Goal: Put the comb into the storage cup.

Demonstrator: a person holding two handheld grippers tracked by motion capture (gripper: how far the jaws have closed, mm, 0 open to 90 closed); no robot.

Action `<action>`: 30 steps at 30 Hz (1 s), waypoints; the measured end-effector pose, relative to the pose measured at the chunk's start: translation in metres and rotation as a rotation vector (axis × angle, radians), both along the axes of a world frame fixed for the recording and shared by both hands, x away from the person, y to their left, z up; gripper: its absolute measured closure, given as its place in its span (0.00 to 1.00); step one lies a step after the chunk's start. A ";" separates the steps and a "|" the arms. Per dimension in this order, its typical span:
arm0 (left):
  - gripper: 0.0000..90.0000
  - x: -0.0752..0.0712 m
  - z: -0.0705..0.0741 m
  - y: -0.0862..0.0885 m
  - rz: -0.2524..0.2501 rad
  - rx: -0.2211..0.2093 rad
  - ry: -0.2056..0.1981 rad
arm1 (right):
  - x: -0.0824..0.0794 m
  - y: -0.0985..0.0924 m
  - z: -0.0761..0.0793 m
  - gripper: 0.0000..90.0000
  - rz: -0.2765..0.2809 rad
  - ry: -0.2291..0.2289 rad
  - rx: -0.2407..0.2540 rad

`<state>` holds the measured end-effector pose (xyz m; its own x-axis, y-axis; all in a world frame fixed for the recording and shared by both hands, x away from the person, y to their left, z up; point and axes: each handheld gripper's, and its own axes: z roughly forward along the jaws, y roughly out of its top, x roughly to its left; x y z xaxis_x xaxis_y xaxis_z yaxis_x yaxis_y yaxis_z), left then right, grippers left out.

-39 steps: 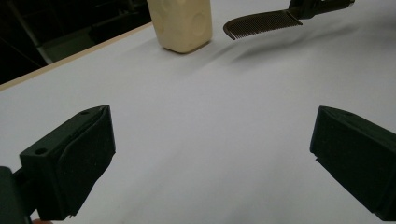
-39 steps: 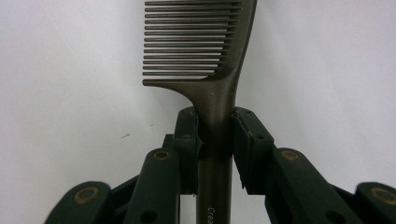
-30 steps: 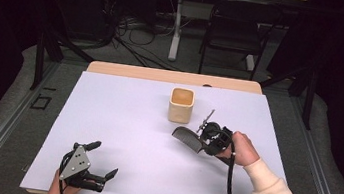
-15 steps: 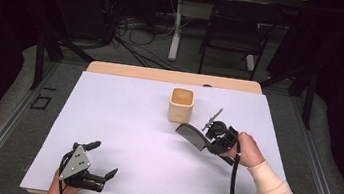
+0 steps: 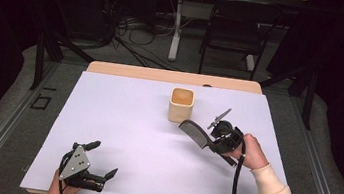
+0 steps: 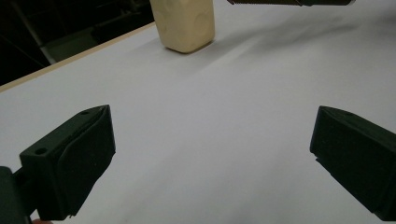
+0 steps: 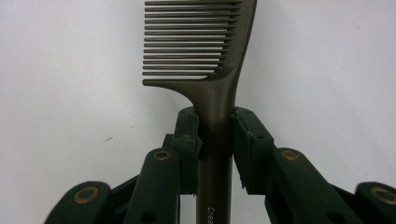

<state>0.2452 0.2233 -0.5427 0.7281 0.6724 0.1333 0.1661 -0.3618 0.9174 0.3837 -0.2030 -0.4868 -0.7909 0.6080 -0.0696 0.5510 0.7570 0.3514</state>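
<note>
I have the right gripper point(image 7: 215, 135) clamped on the handle of a dark comb point(image 7: 201, 42). The jaws press on both sides of the handle just below the point where the teeth begin, so the toothed head stands straight out beyond the jaw tips and the long end of the handle runs back between the linkages. A grip this close to the head leaves little lever arm, which should keep the comb from pivoting in the pads.

In the high view the right gripper point(image 5: 216, 139) carries the comb point(image 5: 194, 131) clear of the white surface point(image 5: 126, 121), with the head pointing ahead and to the left of the jaws. The cream cup point(image 5: 181, 105) stands open side up just beyond the comb head, apart from it. I judge the cup to be the destination, and the comb is held lengthwise so that one end can go into the opening; that would still call for a lift and a tilt.

The left gripper point(image 5: 101, 161) rests low at the near edge of the surface, jaws spread wide with nothing between them. In the left gripper view the bare surface lies between the pads point(image 6: 88, 144), and the cup point(image 6: 184, 23) is far ahead of them, well apart. I read this as a parked position that leaves the working area free for the right hand.
</note>
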 end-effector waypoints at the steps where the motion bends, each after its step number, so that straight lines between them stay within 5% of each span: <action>1: 0.00 0.000 0.000 0.000 0.000 0.000 0.000 | 0.000 0.000 0.000 0.80 -0.004 0.002 0.001; 30: 0.00 0.000 0.000 0.001 0.001 -0.004 -0.002 | 0.002 -0.022 0.005 0.80 -0.056 -0.031 0.064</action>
<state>0.2455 0.2240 -0.5427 0.7270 0.6738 0.1320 0.1647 -0.3578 0.9192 0.3855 -0.2252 -0.4823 -0.7534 0.6554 -0.0530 0.5801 0.7004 0.4158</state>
